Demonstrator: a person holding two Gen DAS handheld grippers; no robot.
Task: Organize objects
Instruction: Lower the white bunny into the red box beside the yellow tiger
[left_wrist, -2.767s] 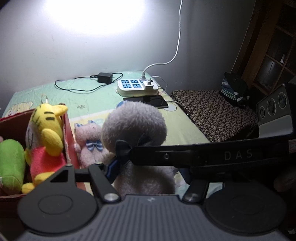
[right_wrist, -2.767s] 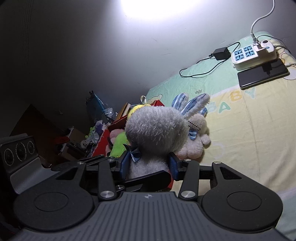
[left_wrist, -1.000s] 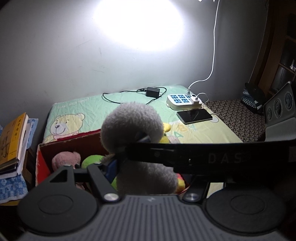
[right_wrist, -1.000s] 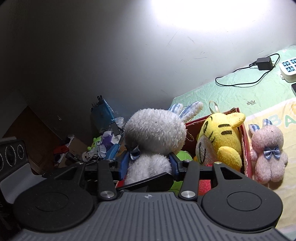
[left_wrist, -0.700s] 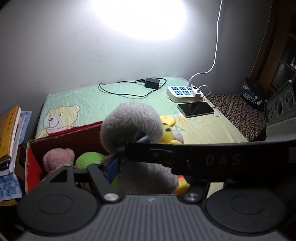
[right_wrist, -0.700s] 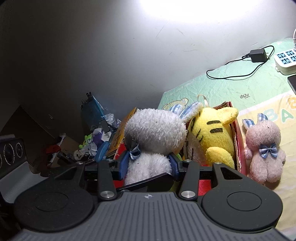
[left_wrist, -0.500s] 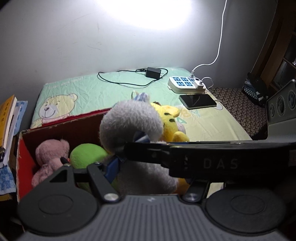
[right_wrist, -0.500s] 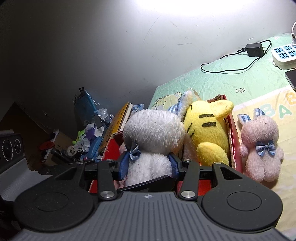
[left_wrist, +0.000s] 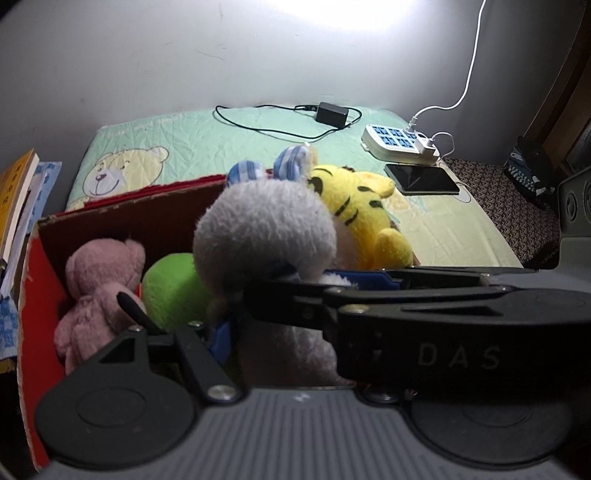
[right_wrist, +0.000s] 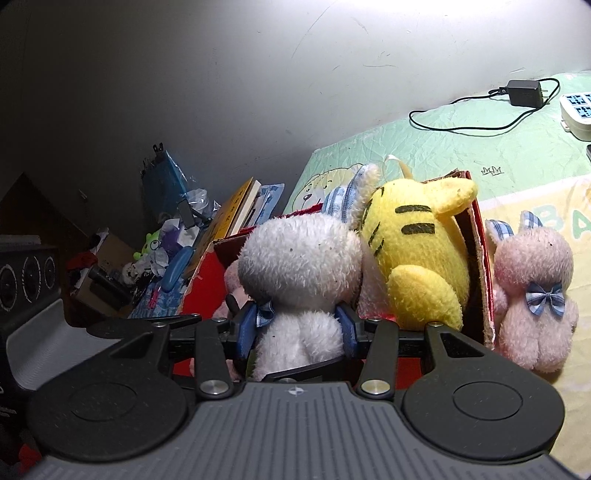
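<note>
A white plush rabbit (right_wrist: 299, 266) with blue checked ears is clamped at the neck between the blue pads of my right gripper (right_wrist: 297, 328). It hangs over the red cardboard box (right_wrist: 480, 258). In the left wrist view the same rabbit (left_wrist: 262, 229) sits between the fingers of my left gripper (left_wrist: 295, 314), with the right gripper's black body (left_wrist: 443, 321) crossing in front. The box (left_wrist: 29, 280) holds a pink bear (left_wrist: 99, 280), a green plush (left_wrist: 166, 288) and a yellow tiger (left_wrist: 358, 206). A pink rabbit (right_wrist: 532, 295) sits outside the box on the bed.
The bed has a green sheet with a bear print (left_wrist: 110, 173). A black charger (left_wrist: 332, 112), a white power strip (left_wrist: 399, 144) and a phone (left_wrist: 421, 179) lie at the far end. Books (right_wrist: 236, 210) and clutter stand left of the box.
Both grippers have carried the white rabbit from the bed over the red box and lowered it beside the yellow tiger. The box interior now fills more of both views.
</note>
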